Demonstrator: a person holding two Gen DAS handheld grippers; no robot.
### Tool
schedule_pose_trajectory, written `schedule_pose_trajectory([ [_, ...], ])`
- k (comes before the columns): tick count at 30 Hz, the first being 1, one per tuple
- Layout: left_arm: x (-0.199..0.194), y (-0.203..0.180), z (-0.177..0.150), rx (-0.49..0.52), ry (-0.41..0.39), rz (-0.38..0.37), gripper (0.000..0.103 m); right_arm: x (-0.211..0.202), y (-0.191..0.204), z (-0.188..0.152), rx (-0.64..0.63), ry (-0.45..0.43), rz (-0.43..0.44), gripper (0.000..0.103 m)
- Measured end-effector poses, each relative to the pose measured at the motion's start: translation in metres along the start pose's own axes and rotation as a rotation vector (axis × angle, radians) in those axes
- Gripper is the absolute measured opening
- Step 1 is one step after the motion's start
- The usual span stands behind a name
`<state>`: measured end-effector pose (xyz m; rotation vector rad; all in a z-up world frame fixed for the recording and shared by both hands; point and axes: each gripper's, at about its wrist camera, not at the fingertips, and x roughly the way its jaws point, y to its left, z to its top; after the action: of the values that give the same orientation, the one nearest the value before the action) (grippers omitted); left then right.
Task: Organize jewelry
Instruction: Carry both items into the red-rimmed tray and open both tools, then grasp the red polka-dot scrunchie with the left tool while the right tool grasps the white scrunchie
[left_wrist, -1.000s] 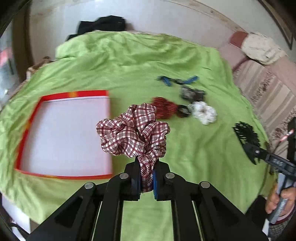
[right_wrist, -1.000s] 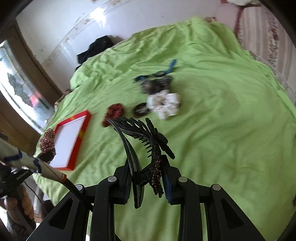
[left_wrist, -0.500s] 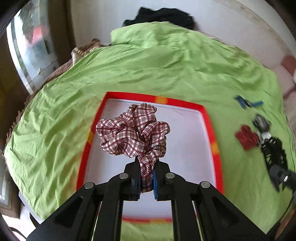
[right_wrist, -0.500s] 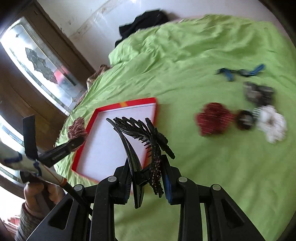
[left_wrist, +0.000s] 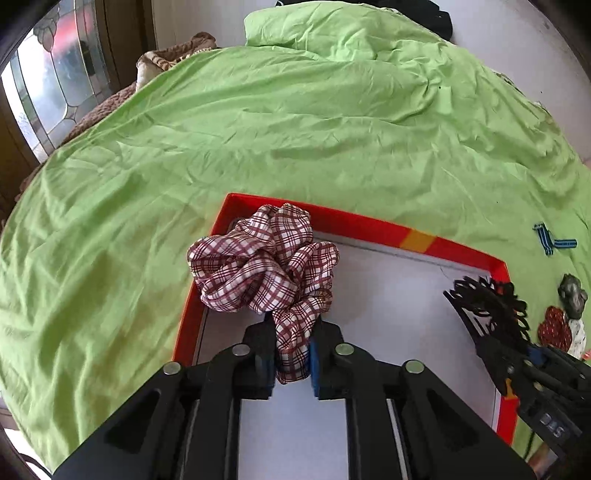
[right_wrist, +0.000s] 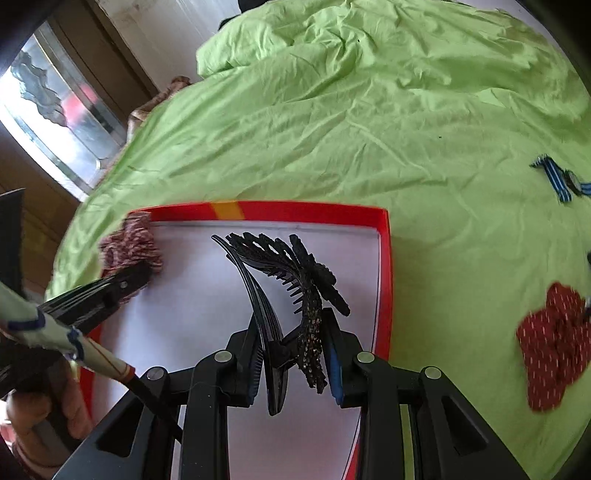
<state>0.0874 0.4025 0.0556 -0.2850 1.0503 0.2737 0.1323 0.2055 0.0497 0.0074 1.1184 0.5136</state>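
Left gripper (left_wrist: 291, 360) opening around plaid scrunchie (left_wrist: 264, 269) over red-rimmed tray (left_wrist: 369, 223); right gripper (right_wrist: 291, 363) clamping black hair clips (right_wrist: 291, 280).

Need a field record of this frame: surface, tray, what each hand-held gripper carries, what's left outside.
surface: green bedsheet
tray: red-rimmed white shallow tray, on the sheet
left hand-held gripper: jaws opening, maroon-and-white plaid fabric scrunchie between them, over the tray's far left corner
right hand-held gripper: holds black plastic claw hair clip over the tray
outside tray: dark red dotted scrunchie, blue striped ribbon piece
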Motion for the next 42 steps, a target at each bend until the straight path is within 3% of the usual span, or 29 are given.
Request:
schedule_pose_trajectory([
  [2,0.002,0.001,0.002,-0.01,-0.007,-0.016,0.018,0.006,-0.004,0.004,0.005,-0.01,-0.035,0.038],
  [3,0.002,0.0,0.002,-0.011,-0.009,-0.027,0.02,0.005,-0.005,0.005,0.007,-0.011,-0.038,0.05],
  [5,0.001,0.0,0.001,-0.011,-0.01,-0.048,0.028,0.001,-0.008,0.005,0.015,-0.019,-0.006,0.057],
  [6,-0.002,0.0,0.0,-0.01,-0.016,-0.057,0.03,-0.006,-0.009,0.004,0.027,-0.029,0.003,0.069],
  [7,-0.005,-0.001,-0.002,-0.009,-0.025,-0.06,0.03,-0.014,-0.01,0.002,0.037,-0.045,0.01,0.074],
  [11,-0.025,-0.001,-0.014,-0.012,-0.05,-0.067,0.034,-0.049,-0.014,-0.021,0.034,-0.052,0.053,0.077],
  [14,-0.05,0.001,-0.031,-0.032,-0.075,-0.073,0.038,-0.065,-0.018,-0.059,-0.025,-0.016,-0.03,0.077],
  [16,-0.068,0.003,-0.046,-0.049,-0.093,-0.081,0.042,-0.066,-0.018,-0.087,-0.072,0.023,-0.056,0.067],
  [18,-0.084,0.005,-0.062,-0.065,-0.106,-0.094,0.042,-0.062,-0.017,-0.108,-0.104,0.072,-0.052,0.021],
  [20,-0.097,0.006,-0.079,-0.082,-0.109,-0.106,0.042,-0.059,-0.018,-0.121,-0.108,0.098,-0.005,0.013],
  [28,-0.14,-0.004,-0.13,-0.115,-0.126,-0.108,0.042,-0.074,-0.012,-0.151,-0.123,0.093,-0.007,0.015],
  [31,-0.158,-0.023,-0.14,-0.092,-0.149,-0.114,0.043,-0.089,-0.009,-0.156,-0.135,0.055,0.022,0.019],
  [33,-0.17,-0.035,-0.147,-0.077,-0.162,-0.119,0.049,-0.107,-0.01,-0.164,-0.134,-0.002,0.034,0.038],
  [36,-0.19,-0.058,-0.161,-0.061,-0.189,-0.133,0.055,-0.145,-0.022,-0.181,-0.145,-0.086,0.025,0.06],
  [39,-0.206,-0.081,-0.178,-0.058,-0.204,-0.154,0.06,-0.18,-0.047,-0.204,-0.136,-0.169,-0.037,0.064],
  [42,-0.214,-0.106,-0.193,-0.025,-0.203,-0.17,0.06,-0.2,-0.082,-0.226,-0.092,-0.197,-0.078,0.064],
])
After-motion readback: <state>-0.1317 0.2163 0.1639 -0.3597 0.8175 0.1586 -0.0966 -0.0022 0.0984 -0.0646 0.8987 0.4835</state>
